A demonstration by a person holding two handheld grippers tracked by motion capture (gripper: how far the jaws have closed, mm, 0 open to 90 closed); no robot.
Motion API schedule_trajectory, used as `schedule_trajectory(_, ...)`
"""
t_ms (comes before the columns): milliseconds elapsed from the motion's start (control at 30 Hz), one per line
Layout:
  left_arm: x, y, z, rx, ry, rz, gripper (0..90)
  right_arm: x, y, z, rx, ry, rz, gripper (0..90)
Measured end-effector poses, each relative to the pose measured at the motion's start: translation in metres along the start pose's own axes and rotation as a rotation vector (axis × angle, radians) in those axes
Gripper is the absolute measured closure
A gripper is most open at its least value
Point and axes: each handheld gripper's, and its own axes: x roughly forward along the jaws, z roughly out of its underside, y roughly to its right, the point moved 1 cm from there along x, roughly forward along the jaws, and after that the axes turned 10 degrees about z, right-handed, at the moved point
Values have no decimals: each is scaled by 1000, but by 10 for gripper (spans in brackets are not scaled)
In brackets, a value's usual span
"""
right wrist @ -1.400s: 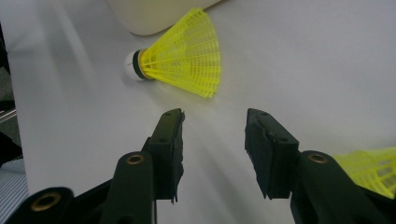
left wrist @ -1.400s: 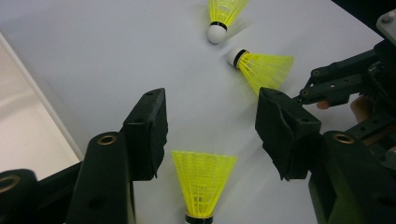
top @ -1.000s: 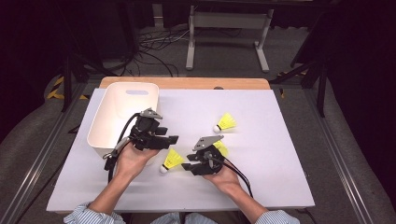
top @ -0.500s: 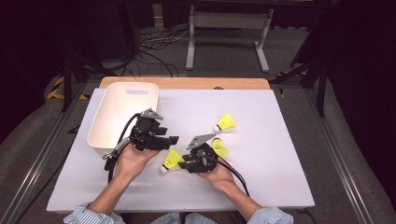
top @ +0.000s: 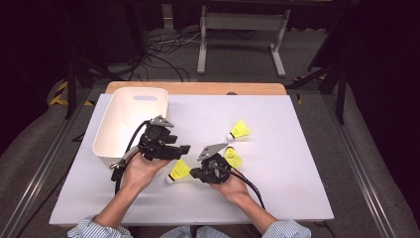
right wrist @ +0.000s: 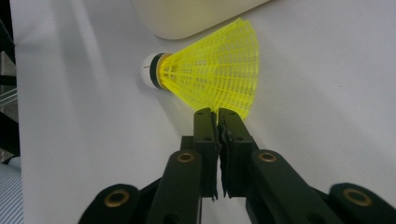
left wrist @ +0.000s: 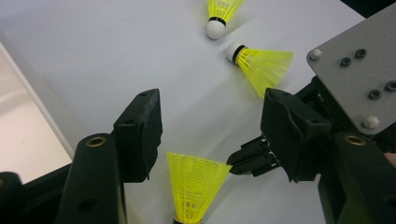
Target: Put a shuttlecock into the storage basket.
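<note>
Right gripper (top: pixel 198 173) has slid left to the nearest shuttlecock (top: pixel 178 171) on the counter (top: pixel 297 163) by the white bin (top: pixel 106 136), jaws together at its skirt rim, likely pinching it; left gripper (top: pixel 181 148) hovers, jaws apart.

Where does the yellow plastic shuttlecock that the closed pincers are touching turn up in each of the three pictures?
High view: the yellow plastic shuttlecock lies low in the middle, between both hands.
Left gripper view: bottom centre, skirt up, between the open jaws.
Right gripper view: upper centre, at the shut right gripper.
Shared landmark: the white plastic bin, at left and top.
</note>
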Motion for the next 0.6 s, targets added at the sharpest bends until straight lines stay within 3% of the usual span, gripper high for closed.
schedule_trajectory(600,0,1,-2,3,-12,-11,335,-13,-1,1,-24,15,-49,900)
